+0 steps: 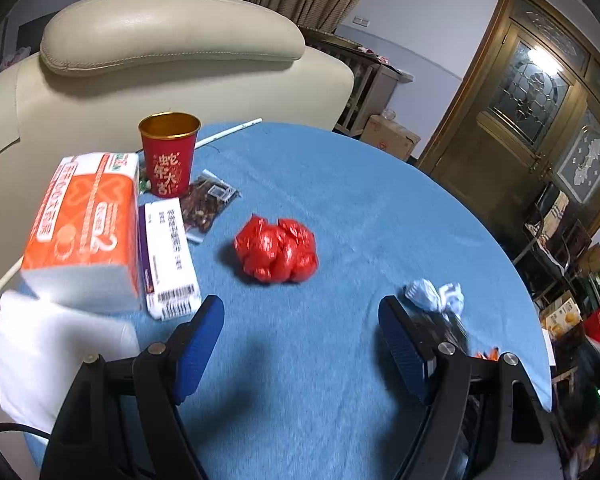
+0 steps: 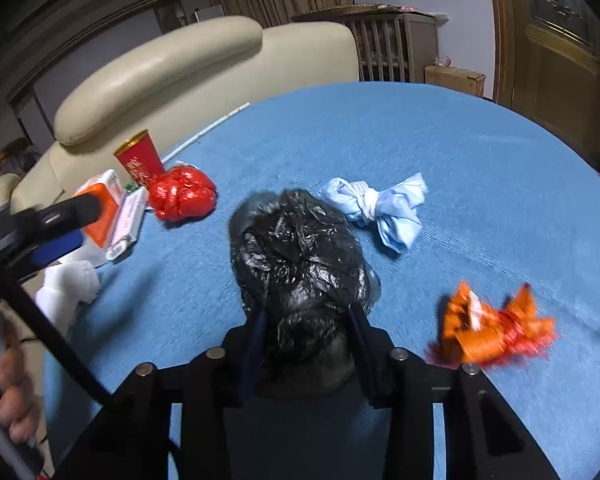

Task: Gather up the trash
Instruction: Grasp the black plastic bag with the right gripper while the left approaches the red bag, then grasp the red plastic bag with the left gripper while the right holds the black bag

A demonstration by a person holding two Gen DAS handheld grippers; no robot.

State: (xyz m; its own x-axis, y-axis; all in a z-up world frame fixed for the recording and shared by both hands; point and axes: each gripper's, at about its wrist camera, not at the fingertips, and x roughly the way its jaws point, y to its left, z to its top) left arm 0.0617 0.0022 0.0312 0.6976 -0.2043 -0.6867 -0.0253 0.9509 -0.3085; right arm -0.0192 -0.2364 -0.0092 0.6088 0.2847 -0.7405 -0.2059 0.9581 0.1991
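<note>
My right gripper (image 2: pixel 308 316) is shut on a crumpled black plastic bag (image 2: pixel 296 248) that rests on the blue table (image 2: pixel 460 140). My left gripper (image 1: pixel 300 308) hovers open over the table with nothing between its blue pads. Ahead of it lies a red plastic bag wad (image 1: pixel 276 250), also visible in the right wrist view (image 2: pixel 182 194). A light blue crumpled wad (image 1: pixel 434 294) sits by the left gripper's right finger, and just right of the black bag (image 2: pixel 380 208). An orange wrapper (image 2: pixel 492 328) lies to the right of my right gripper.
At the table's left stand a red cup (image 1: pixel 170 156), an orange tissue pack (image 1: pixel 84 232), a white box (image 1: pixel 168 256), a dark snack packet (image 1: pixel 208 204) and a white wad (image 1: pixel 52 352). A cream armchair (image 1: pixel 160 60) stands behind the table. A white straw (image 1: pixel 228 132) lies at the far edge.
</note>
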